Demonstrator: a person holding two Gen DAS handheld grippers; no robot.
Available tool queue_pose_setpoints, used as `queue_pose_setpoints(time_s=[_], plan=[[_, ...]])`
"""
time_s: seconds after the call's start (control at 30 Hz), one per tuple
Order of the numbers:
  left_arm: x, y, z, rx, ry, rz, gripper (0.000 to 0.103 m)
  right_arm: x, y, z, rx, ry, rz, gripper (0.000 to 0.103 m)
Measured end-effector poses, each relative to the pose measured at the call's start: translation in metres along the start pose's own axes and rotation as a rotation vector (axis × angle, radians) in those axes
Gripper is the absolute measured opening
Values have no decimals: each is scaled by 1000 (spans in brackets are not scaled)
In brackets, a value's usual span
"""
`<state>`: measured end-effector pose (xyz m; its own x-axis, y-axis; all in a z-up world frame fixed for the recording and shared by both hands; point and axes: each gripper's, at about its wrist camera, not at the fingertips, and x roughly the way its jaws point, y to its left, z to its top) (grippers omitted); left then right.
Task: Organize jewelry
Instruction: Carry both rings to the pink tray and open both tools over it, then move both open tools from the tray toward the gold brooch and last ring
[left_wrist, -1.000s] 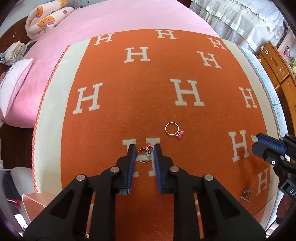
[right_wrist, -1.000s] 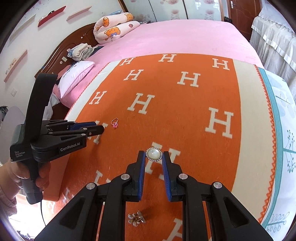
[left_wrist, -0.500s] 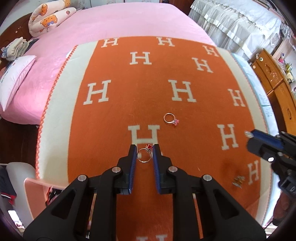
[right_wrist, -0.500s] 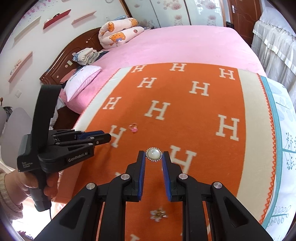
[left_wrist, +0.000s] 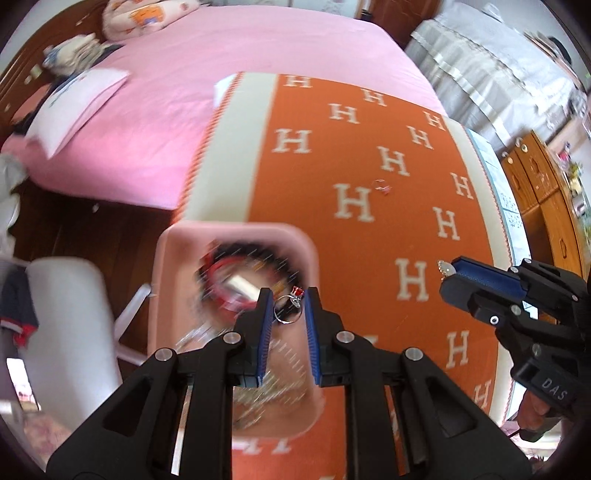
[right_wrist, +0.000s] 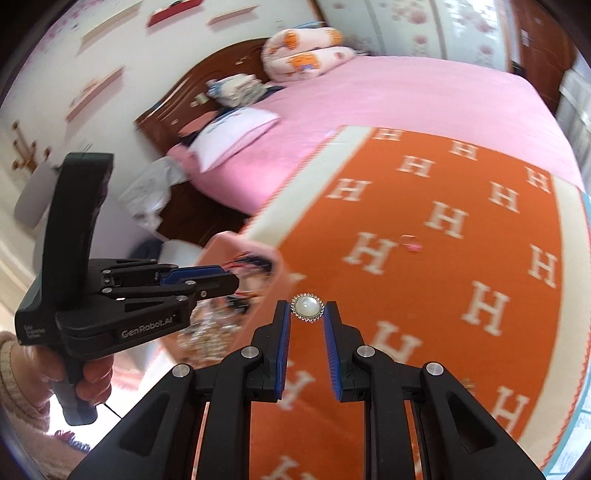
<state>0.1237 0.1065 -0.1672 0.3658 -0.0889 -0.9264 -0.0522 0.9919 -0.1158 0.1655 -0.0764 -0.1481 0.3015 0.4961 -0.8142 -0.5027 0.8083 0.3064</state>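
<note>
A bed with a pink cover (left_wrist: 229, 55) carries an orange blanket (left_wrist: 369, 258) patterned with white H letters and edged in cream. On the blanket, a small ring with a pink charm (left_wrist: 382, 185) lies toward 1 o'clock in the left wrist view. A white pillow (left_wrist: 79, 107) lies on the cover at 10 o'clock, a cartoon-print bolster (left_wrist: 138, 16) at 11.

Bright daylight, soft shadows, motion blur over the pink tray (left_wrist: 236, 236), fisheye bending and dark corners.
</note>
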Motion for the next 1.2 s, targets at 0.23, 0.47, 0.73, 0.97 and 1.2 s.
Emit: queue_pose_setpoints(time_s=[0.23, 0.47, 0.73, 0.97, 1.2], plan=[[-19, 41, -30, -22, 15, 42, 15, 14, 81, -2, -142, 42, 56, 18], [-15, 65, -41, -51, 40, 37, 15, 45, 139, -16, -251, 121, 53, 18], [-7, 69, -51, -5, 60, 33, 17, 74, 159, -32, -323, 200, 14, 18], [-5, 63, -60, 54, 71, 38, 50, 88, 155, -37, -319, 246, -14, 23], [-5, 61, -66, 78, 86, 42, 50, 86, 148, -41, -298, 250, -29, 23]])
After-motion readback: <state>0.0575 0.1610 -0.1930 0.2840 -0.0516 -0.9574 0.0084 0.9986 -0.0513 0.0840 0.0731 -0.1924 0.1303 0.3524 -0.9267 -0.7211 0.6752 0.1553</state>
